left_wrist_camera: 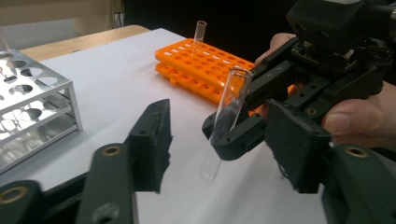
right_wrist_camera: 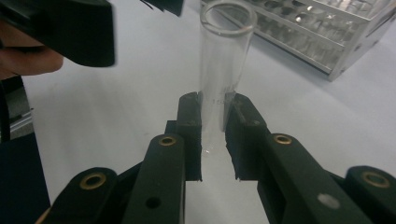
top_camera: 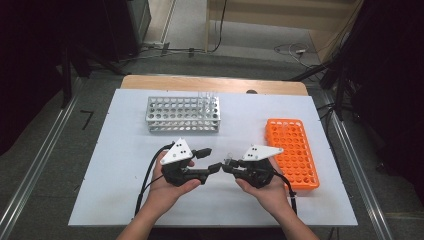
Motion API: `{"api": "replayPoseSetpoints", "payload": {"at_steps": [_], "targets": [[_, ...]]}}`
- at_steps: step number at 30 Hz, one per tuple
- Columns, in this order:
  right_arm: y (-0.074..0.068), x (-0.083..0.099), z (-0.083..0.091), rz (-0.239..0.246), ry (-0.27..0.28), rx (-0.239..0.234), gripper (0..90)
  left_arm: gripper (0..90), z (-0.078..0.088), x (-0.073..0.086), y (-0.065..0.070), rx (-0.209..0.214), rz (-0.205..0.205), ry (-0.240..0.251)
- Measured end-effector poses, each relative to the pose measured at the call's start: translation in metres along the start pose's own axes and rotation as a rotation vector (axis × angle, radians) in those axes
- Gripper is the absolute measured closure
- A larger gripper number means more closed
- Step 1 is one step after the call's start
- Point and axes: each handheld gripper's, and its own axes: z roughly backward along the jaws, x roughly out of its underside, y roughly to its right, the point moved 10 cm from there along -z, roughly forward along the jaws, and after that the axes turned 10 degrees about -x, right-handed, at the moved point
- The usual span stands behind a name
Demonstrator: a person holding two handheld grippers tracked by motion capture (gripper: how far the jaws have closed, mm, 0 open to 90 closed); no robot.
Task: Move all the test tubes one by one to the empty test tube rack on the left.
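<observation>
Orange plastic perforated rack holding one clear glass tube; second clear, empty, open-topped glass test tube clamped upright in right claw; left claw apart.

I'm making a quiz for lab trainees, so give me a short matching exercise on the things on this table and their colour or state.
1. held test tube
2. far rack
3. near rack
4. left gripper

a. orange plastic
b. clamped in the right gripper
c. silver metal
d. jaws apart, gripping nothing

Pairs: 1-b, 2-c, 3-a, 4-d
</observation>
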Motion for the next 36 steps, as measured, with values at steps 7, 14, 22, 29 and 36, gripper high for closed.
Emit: {"api": "replayPoseSetpoints", "payload": {"at_steps": [7, 14, 22, 29, 36], "targets": [[-0.011, 0.0, -0.008, 0.023, -0.019, -0.029, 74.2, 55.7, -0.004, 0.002, 0.007, 0.021, -0.017, -0.006], [-0.02, -0.002, -0.012, 0.035, -0.027, -0.054, 74.2, 66.2, -0.008, 0.005, 0.013, 0.027, -0.047, -0.019], [-0.024, -0.001, -0.014, 0.036, -0.034, -0.069, 74.1, 74.1, -0.007, 0.006, 0.013, 0.02, -0.073, -0.017], [-0.023, -0.002, -0.013, 0.037, -0.023, -0.072, 73.7, 76.2, -0.006, 0.004, 0.011, 0.015, -0.069, 0.0], [-0.025, -0.004, -0.009, 0.06, 0.009, -0.081, 55.2, 76.2, -0.002, 0.001, 0.004, 0.003, -0.047, 0.013]]}}
